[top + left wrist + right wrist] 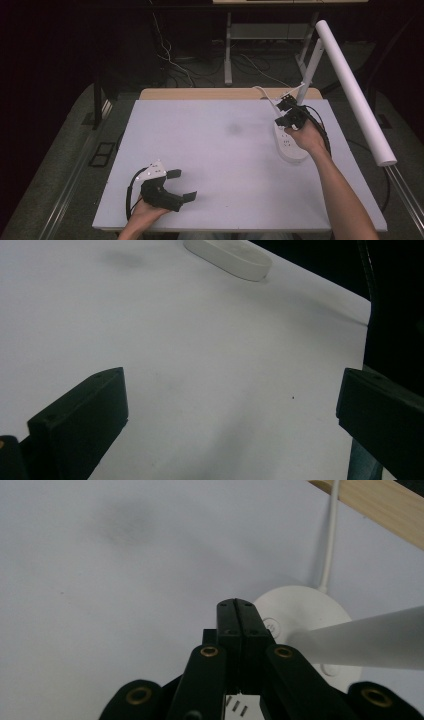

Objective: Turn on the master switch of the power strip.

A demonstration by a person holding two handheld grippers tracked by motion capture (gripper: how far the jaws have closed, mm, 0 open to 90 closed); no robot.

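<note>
White lamp base (305, 617) and power strip (289, 142) at the table's far right, right gripper (289, 112) over them.

Right gripper's jaws are pressed fully together with nothing between them, tips just above the round base where the lamp's white arm (311, 67) rises. Left gripper (181, 185) rests near the front left of the white table (210, 150), jaws spread wide and empty, well apart from the strip.

White table top (215, 165) is lying over a wooden desk edge (200, 94). Faint grey smudge (233, 129) is showing mid-surface. Long white tube (356, 95) is slanting past the right side. Cables (172, 62) are trailing on the dark floor behind, near metal desk legs (228, 50).
</note>
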